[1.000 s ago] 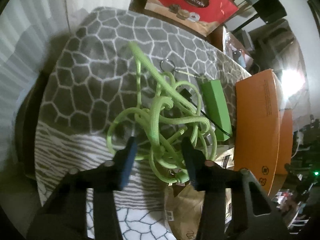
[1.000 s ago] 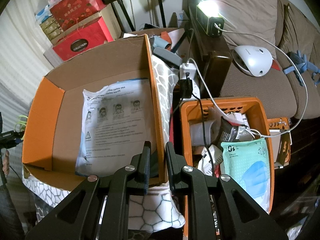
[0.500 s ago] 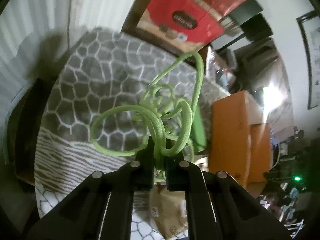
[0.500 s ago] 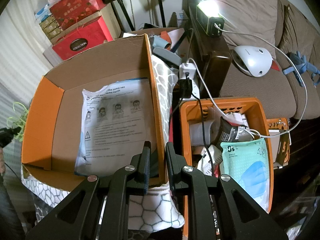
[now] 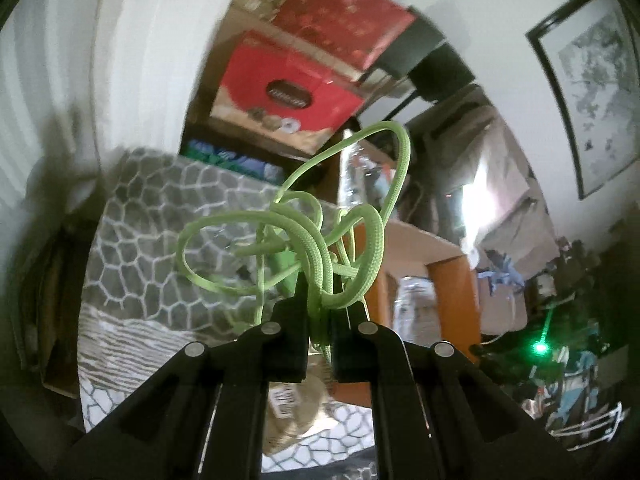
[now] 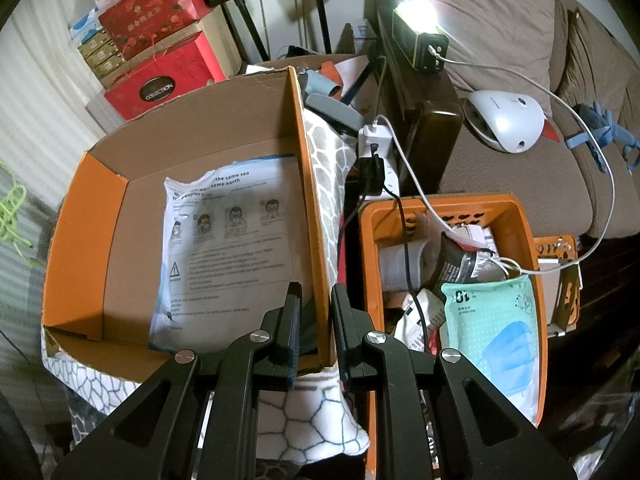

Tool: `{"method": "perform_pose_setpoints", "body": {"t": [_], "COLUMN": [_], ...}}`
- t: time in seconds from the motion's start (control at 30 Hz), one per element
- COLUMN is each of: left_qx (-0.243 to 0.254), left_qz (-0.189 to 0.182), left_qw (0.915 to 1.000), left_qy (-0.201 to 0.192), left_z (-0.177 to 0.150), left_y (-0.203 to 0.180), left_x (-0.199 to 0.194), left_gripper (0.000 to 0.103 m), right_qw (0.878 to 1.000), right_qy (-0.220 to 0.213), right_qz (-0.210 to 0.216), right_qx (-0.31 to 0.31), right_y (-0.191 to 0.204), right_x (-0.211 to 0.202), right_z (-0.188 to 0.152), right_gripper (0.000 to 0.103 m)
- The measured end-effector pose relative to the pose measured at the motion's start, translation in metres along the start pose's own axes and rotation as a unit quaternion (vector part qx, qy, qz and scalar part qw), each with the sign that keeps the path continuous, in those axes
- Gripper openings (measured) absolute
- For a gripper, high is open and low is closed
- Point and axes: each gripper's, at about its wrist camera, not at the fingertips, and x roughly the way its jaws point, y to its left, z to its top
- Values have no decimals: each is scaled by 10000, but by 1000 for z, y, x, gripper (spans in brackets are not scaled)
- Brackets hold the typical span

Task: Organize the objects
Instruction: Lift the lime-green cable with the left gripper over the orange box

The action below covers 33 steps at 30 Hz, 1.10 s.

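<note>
Holding green cord (image 5: 320, 248) clamped in my left tongs (image 5: 319, 320) above the worktop, right tongs (image 6: 316, 300) gripping orange box (image 6: 80, 240) wall; mask pack (image 6: 228, 248) already inside, cord not boxed yet.

Two matte black hand-held claws, one per hand

The left claw (image 5: 319, 320) has two flat black fingers on angular black arms with triangular cut-outs and four round silver screw heads. The right claw (image 6: 316, 320) is built the same, and its fingers (image 6: 295, 330) show dark blue ribbed pads on their inner faces.
</note>
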Motion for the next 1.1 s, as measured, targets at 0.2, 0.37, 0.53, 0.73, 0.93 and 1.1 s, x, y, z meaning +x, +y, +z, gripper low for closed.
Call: {"method": "perform_pose_setpoints", "body": {"t": [0.2,0.37,0.53,0.73,0.93,1.1], "left_qx": [436,814,1129,1260,1343,1425], "left_qz": [-201,-313,-458,-632,-651,-445], "left_qw": [9988,9961,9925,9896,9866,9842], "left_qy": [-70,-102,-45,280,660,954], "left_z": [8,5,0,-11,-29,-43], "left_y": [-53,-100,-144,-177,-191,-192], "left_x": [-17,-24,-19,11,52,86], "left_gripper": [7,7,7,7,7,7], "right_qw": [10000,10000,10000,10000,10000,10000], "right_qy": [-1,2,2,5,6,6], "right_qz": [-2,-5,-6,-2,-1,1], "right_qx": [1,-4,-2,-5,-5,-1], "right_y": [0,0,0,0,0,0], "right_x": [0,0,0,0,0,0], "right_z": [0,1,1,1,1,0], "right_gripper": [16,16,16,16,16,16]}}
